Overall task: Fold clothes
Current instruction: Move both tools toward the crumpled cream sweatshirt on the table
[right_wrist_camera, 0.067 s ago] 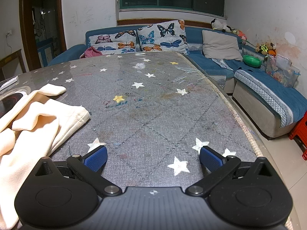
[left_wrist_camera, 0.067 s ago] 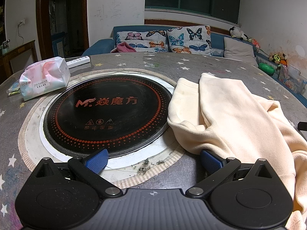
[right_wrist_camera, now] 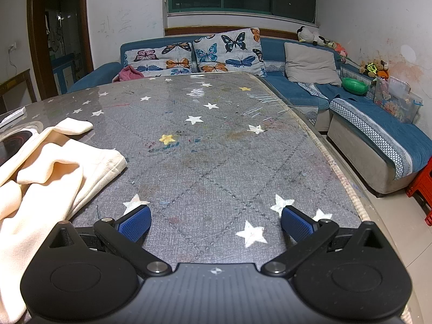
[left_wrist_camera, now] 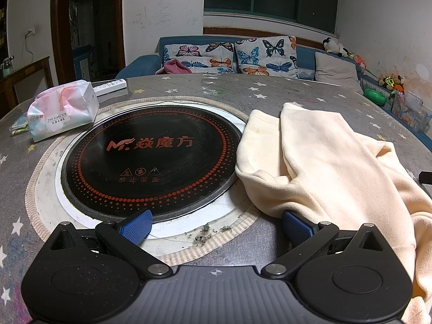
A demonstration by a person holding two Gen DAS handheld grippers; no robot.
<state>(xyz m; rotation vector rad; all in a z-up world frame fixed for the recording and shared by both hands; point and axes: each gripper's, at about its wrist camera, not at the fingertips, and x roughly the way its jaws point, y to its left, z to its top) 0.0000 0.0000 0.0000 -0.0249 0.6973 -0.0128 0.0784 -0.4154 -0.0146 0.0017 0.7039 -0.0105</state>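
Left gripper (left_wrist_camera: 214, 226) hovers low over the table (left_wrist_camera: 270, 91), jaws spread wide and holding nothing, its right blue pad (left_wrist_camera: 295, 225) just at the near edge of the cream garment (left_wrist_camera: 324, 162). That garment lies crumpled on the table, its left edge lapping over the rim of the round black induction cooktop (left_wrist_camera: 145, 159). A tissue pack (left_wrist_camera: 62, 110) sits beyond the cooktop. Right gripper (right_wrist_camera: 216, 224) is spread wide too, empty, over bare star-patterned table, with the garment off to its left.
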